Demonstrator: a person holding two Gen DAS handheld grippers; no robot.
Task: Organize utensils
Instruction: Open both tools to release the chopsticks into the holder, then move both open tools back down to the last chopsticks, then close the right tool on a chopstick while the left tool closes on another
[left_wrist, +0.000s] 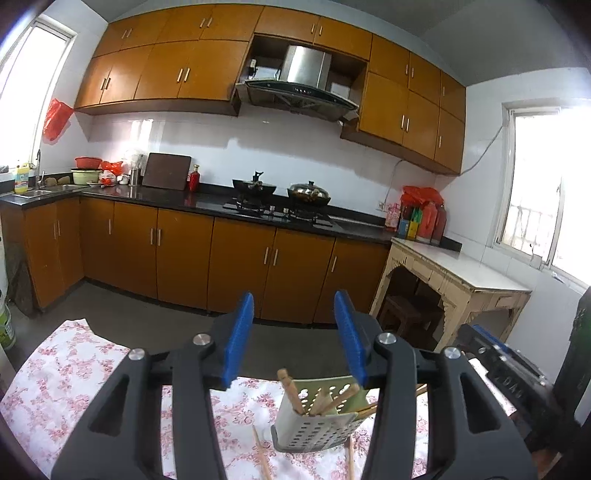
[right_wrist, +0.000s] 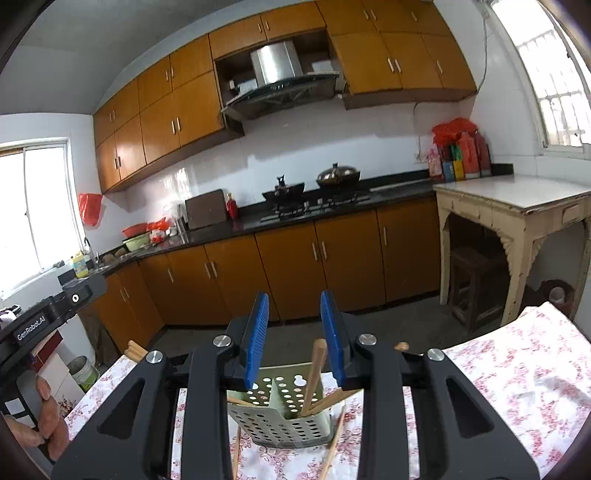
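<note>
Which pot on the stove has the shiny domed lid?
The right-hand pot, nearer the cream side table; the left pot is plain dark.

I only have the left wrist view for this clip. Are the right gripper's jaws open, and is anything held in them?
Observer: The right gripper has its jaws open, with nothing between them.
Reviewer: Does the utensil holder have sections?
Observer: Yes. A divider splits the green utensil holder, and most of the chopsticks stand on its right side.
Reviewer: Any hand visible?
Observer: The left hand shows at the lower left, gripping the handle of the left gripper.
</note>
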